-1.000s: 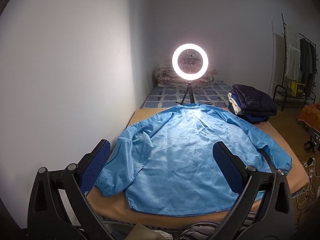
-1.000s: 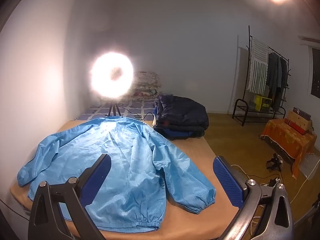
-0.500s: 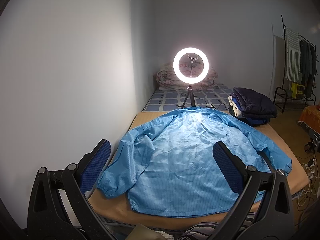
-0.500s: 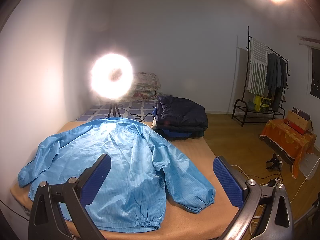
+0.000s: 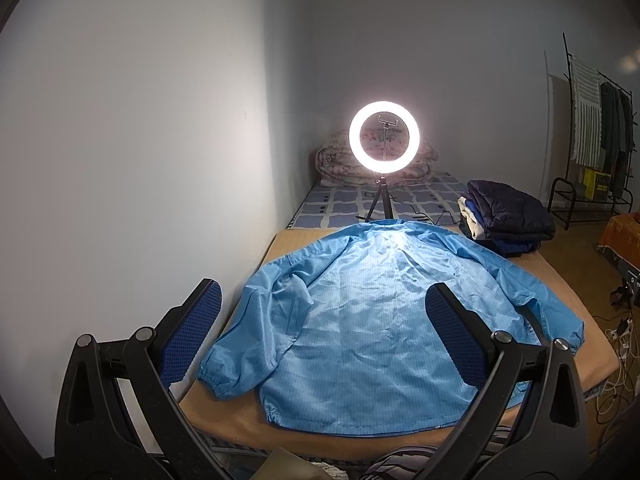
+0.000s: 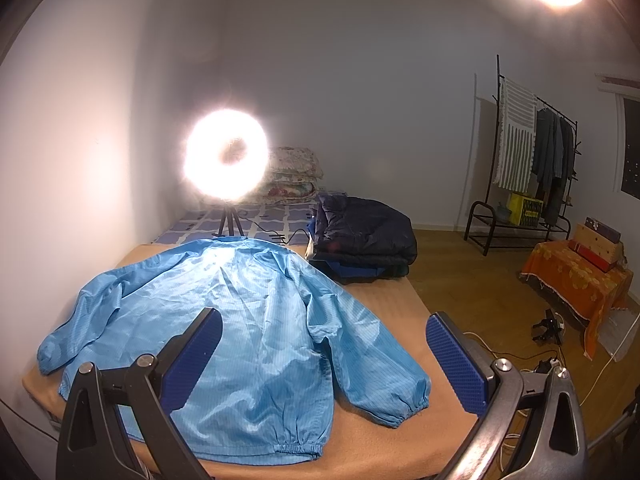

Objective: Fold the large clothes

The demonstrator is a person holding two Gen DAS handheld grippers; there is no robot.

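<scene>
A light blue jacket lies spread flat, back up, on a tan-covered table, hem toward me and both sleeves out to the sides. It also shows in the right wrist view. My left gripper is open and empty, held above the near hem, apart from the cloth. My right gripper is open and empty, above the jacket's right sleeve and the table's near right part.
A lit ring light on a tripod stands behind the collar. A stack of folded dark clothes sits at the table's far right. A wall runs along the left. A clothes rack, an orange-covered box and floor cables are on the right.
Both views have drawn back and up slightly, so the jacket sits a little lower and farther in frame. The jacket has not moved and both grippers stay open.
</scene>
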